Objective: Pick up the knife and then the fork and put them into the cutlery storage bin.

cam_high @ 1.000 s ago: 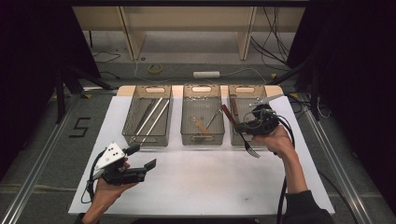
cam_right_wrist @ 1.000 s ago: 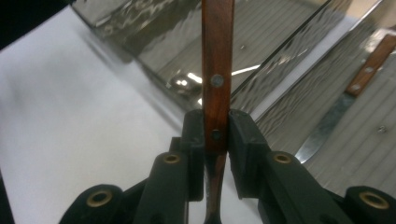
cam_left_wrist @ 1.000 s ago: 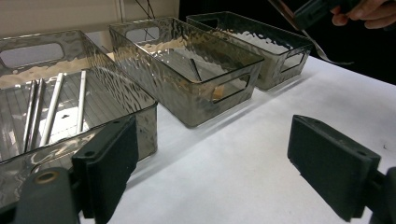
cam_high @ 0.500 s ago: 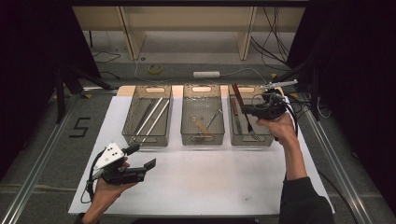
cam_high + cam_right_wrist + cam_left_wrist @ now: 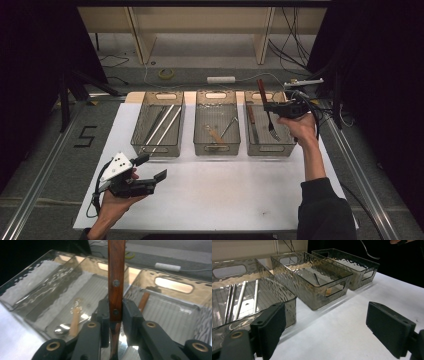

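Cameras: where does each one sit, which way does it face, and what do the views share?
High view: above the person's side, facing forward and down on the table; both forearms and hands enter from below.
Left gripper view: rides the left gripper, open, facing three bins.
Right gripper view: rides the right gripper, shut on a wooden-handled fork.
Shared: the middle bin.

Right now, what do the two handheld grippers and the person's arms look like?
Both are black. The left gripper carries a grey three-cornered plate with dark dots on top, flat rectangular pads, brass-coloured pivot pins and a black cable. The right gripper has the same black jaws and pins, with black cables trailing. The right arm wears a black sleeve.
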`<state>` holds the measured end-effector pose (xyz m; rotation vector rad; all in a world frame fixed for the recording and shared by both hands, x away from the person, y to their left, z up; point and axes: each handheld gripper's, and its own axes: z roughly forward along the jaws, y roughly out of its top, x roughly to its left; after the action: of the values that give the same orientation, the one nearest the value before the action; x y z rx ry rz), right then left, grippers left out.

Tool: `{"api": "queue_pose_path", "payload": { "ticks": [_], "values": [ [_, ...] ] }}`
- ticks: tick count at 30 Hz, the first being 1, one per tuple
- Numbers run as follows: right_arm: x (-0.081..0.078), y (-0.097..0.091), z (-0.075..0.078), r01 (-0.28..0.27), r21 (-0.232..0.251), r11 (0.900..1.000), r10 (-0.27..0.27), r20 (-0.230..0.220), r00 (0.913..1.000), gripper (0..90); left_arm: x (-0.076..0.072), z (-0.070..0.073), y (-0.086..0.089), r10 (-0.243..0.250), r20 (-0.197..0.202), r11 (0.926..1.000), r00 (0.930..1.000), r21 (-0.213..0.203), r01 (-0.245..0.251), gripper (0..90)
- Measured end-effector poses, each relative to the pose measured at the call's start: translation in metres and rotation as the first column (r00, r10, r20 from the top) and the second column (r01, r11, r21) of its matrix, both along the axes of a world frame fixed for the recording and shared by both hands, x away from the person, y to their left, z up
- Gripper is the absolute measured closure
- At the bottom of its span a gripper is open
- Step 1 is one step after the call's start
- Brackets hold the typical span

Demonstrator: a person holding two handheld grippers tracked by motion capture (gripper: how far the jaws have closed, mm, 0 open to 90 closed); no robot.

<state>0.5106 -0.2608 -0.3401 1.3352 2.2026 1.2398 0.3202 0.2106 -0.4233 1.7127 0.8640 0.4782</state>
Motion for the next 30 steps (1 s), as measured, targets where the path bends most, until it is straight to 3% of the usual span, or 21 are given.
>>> {"api": "queue_pose_path", "payload": {
  "ticks": [9,22,30],
  "values": [
    [0.013,-0.004,-0.012,0.065,0.007,0.9978,-0.065,0.001,0.9979,77.9,0.0,0.0,0.0,0.002,-0.003,1.0,1.0,-0.006,-0.002,16.2],
    [0.022,0.001,-0.034,0.114,-0.054,0.992,-0.115,-0.013,0.9933,77.8,0.0,0.0,0.001,-0.001,0.0,1.0,1.0,-0.004,0.001,16.1],
    [0.023,-0.002,-0.044,0.134,-0.059,0.9892,-0.136,-0.027,0.9903,77.9,0.0,0.0,0.0,-0.001,-0.001,1.0,1.0,-0.005,0.001,16.2]
  ]
}}
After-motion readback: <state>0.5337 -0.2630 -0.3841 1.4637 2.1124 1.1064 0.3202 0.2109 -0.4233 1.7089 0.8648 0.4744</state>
